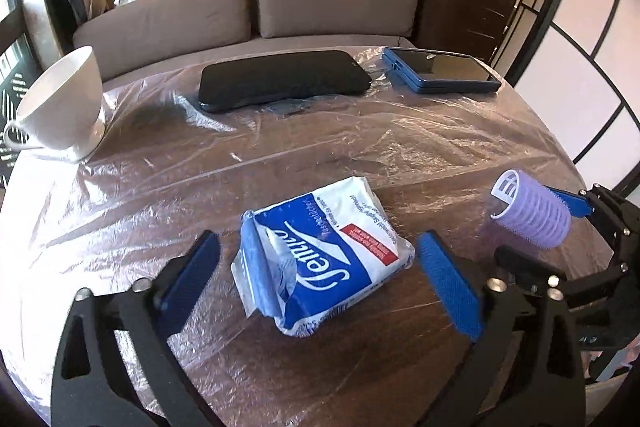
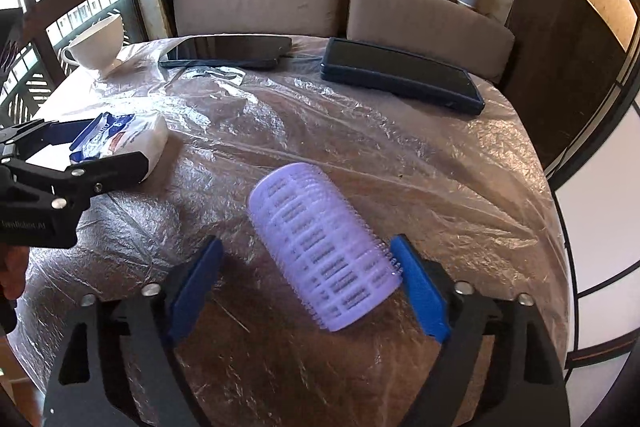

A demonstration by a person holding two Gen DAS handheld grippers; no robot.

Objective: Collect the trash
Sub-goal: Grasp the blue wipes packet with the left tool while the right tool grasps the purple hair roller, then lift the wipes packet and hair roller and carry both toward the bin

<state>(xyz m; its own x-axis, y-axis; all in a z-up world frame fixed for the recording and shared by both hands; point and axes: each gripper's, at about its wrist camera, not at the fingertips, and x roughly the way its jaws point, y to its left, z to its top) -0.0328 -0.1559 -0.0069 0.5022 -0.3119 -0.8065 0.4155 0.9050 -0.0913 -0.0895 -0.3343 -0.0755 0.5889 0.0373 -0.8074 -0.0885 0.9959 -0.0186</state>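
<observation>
Straddling trash near the table (image 1: 120, 211) edge.
Your left gripper (image 1: 320, 259) gapes around the tissue pack (image 1: 320, 259); your right gripper (image 2: 306, 259) stands wide, one pad brushing the curler (image 2: 316, 251).

One tissue pack (image 1: 324, 259), one hair roller (image 2: 324, 251), one cup (image 1: 64, 103) — two dark devices (image 1: 284, 79) (image 1: 440, 69), two hand-held grippers (image 1: 320, 263) (image 2: 308, 283).

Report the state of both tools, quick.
Left tool: open, tissue pack between its fingers, not gripped.
Right tool: open around the purple hair roller.

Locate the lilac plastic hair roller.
The lilac plastic hair roller lies on the plastic-covered table, between the right tool's open fingers, right of the blue-and-white tissue pack.
</observation>
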